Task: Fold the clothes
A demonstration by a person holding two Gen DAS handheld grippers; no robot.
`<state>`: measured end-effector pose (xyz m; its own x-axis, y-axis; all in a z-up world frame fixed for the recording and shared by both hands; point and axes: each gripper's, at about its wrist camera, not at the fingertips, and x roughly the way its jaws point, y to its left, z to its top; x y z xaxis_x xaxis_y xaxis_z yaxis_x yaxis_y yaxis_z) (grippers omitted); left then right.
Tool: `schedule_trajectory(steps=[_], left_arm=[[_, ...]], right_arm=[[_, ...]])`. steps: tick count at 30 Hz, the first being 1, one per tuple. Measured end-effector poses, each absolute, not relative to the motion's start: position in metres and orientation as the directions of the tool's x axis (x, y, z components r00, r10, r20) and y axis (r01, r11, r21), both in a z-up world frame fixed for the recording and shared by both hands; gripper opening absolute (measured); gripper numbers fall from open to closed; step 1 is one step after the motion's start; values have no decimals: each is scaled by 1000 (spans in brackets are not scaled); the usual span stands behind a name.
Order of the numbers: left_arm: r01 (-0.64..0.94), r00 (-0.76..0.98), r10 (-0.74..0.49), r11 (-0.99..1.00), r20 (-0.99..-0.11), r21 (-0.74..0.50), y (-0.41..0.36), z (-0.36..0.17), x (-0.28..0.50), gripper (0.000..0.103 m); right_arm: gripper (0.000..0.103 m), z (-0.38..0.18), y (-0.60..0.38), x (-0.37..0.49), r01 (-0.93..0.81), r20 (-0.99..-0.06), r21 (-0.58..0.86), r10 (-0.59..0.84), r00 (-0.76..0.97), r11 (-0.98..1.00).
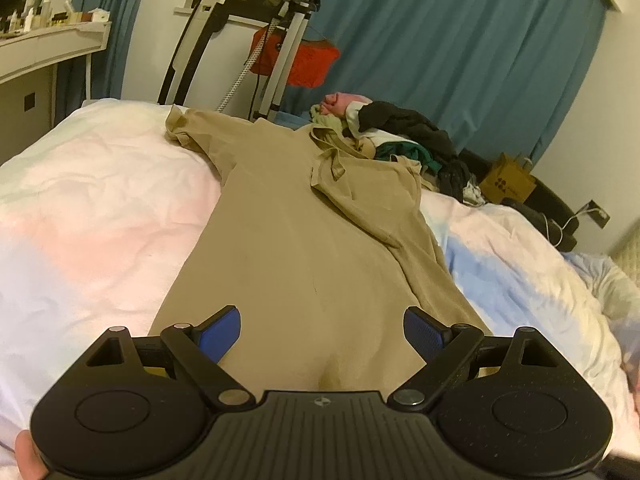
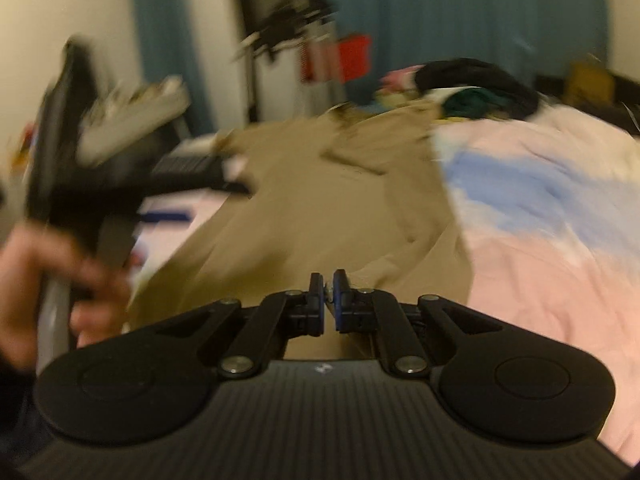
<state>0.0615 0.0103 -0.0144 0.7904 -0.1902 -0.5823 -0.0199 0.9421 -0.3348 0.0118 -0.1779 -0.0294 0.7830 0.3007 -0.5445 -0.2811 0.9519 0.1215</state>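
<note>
A tan polo shirt (image 1: 304, 232) lies spread flat on the pastel bedcover (image 1: 100, 208), its collar toward a pile of clothes (image 1: 400, 132). The left gripper (image 1: 322, 330) hovers over the hem with jaws wide apart. The right gripper (image 2: 328, 300) has its jaws almost together, and a bit of the shirt's edge seems pinched between them, though the view is blurred.

One tan polo shirt (image 1: 304, 248) lies spread on one pastel bedspread (image 1: 92, 216). One pile of mixed clothes (image 1: 404, 136) sits at the bed's far edge. Two grippers appear: the left gripper (image 1: 322, 330) and the right gripper (image 2: 329, 300).
</note>
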Motion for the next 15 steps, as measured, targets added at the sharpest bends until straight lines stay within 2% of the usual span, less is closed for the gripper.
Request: schedule_trajectory(steps=[2,7,12,15], left_arm=[[-26,790,-194,937,-582,-347,13,-14,62,90],[-24,787,-212,928,-580,-372,13,-14,63,90],[-18,782,-220,928,-584,-373,13,-17,64,90],[-18,779,-214,932,-590,-362,12,-18,64,90]], right_arm=[[8,-32,-169,12,-310,-561,84,302,771,947],[8,-34,-173,20,-311,-583,133,328,743,941],[7,-46,-151,24,-396,-668,79,344,660,915],[7,-51,-157,32,-368,-697,136,353,625,920]])
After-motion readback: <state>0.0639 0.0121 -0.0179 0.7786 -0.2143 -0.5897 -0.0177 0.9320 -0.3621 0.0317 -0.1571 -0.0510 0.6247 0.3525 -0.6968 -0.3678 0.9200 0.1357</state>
